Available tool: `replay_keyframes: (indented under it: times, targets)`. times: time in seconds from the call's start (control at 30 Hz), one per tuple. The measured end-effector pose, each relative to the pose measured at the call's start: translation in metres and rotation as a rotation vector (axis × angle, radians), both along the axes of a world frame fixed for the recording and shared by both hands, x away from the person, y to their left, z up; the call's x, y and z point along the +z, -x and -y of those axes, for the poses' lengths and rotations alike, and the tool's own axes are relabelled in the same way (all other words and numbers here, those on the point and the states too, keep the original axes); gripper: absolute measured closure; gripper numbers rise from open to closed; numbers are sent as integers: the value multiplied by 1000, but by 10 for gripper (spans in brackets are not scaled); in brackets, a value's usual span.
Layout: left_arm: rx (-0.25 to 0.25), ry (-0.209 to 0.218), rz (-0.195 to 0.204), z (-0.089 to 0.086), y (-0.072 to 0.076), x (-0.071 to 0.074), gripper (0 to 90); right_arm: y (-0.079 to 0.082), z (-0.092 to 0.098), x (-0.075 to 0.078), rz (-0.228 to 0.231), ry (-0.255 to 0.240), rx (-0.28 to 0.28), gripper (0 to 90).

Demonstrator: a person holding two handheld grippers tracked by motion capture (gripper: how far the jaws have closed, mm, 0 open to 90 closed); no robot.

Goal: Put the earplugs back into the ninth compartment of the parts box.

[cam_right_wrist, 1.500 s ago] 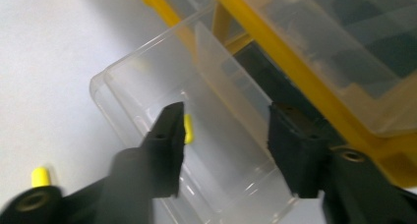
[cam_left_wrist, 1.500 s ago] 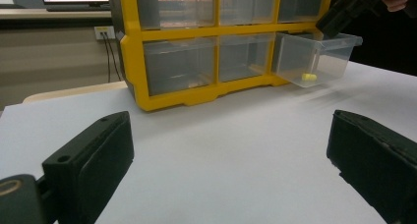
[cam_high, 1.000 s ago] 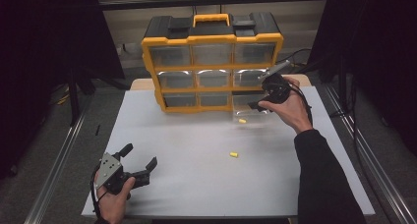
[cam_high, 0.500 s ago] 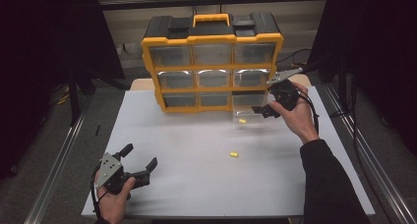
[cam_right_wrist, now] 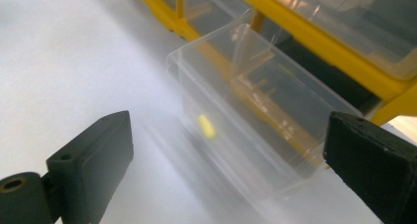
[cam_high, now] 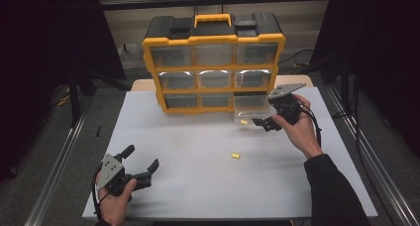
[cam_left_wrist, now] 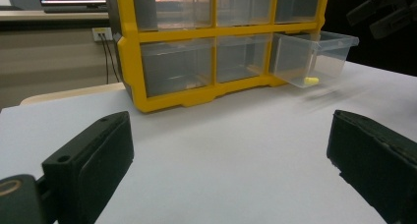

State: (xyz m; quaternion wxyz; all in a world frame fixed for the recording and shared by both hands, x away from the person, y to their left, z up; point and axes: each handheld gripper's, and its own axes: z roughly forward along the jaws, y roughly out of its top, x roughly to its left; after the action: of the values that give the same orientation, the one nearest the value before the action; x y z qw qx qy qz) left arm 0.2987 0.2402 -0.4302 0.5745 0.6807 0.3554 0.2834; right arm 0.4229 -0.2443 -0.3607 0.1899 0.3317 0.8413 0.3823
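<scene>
On the table (cam_high: 198,137): 2 yellow pieces (cam_high: 236,156), 1 organizer (cam_high: 214,62).

clear drawer (cam_right_wrist: 255,116) blurred; its yellow piece (cam_right_wrist: 206,126) perhaps a plug

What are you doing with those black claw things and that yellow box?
A person holds a gripper in each hand at a white table. The right gripper, open, is by a clear drawer pulled out of the yellow organizer. One small yellow piece lies inside the drawer; another yellow piece lies out on the table. The left gripper, open too, rests near the table's front edge.
</scene>
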Motion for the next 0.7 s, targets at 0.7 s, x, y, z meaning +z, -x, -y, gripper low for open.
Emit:
replay_keyframes:
  times: [0.7]
  targets:
    - [0,-4,2,-1,0,0,38,21,-14,-31,-72,-12,78,53]
